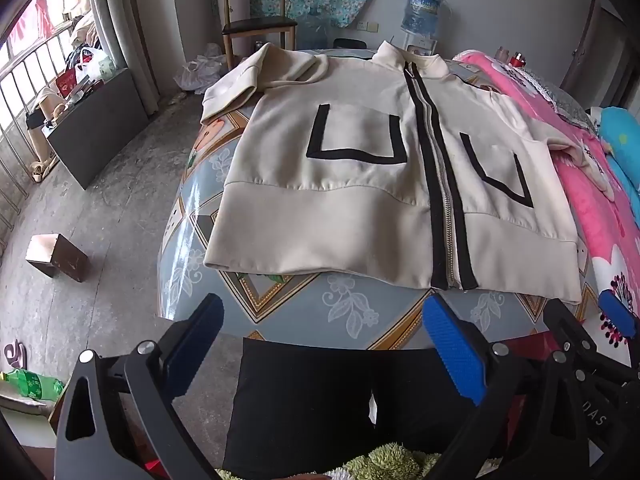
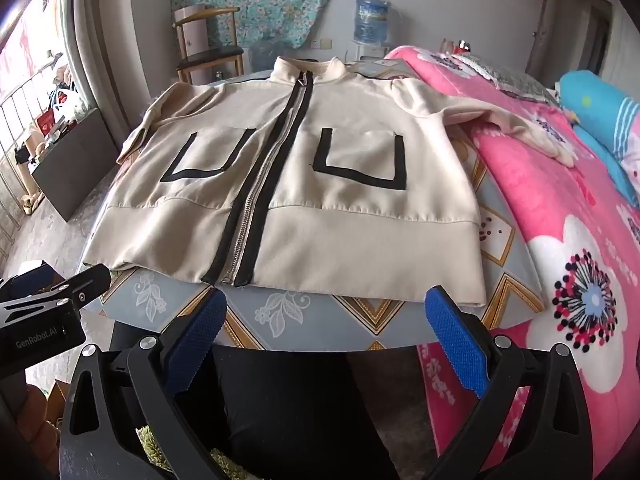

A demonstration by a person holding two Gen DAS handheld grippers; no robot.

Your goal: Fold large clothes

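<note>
While the cream jacket (image 1: 360, 184) is lying flat and zipped on the patterned table (image 1: 280, 312), both claws are hanging released near its hem. Left gripper (image 1: 324, 344) and right gripper (image 2: 324, 340) are touching nothing.

Lettering you can read from your two wrist cameras

On the black body of your left gripper (image 2: 60, 300), seen at the left edge of the right wrist view, pale letters spell "GenRobot.AI". In the left wrist view, the right gripper (image 1: 600, 320) shows only the letters "DAS" on its black frame. The label on the water bottle (image 2: 372, 20) is too blurred to read.
</note>
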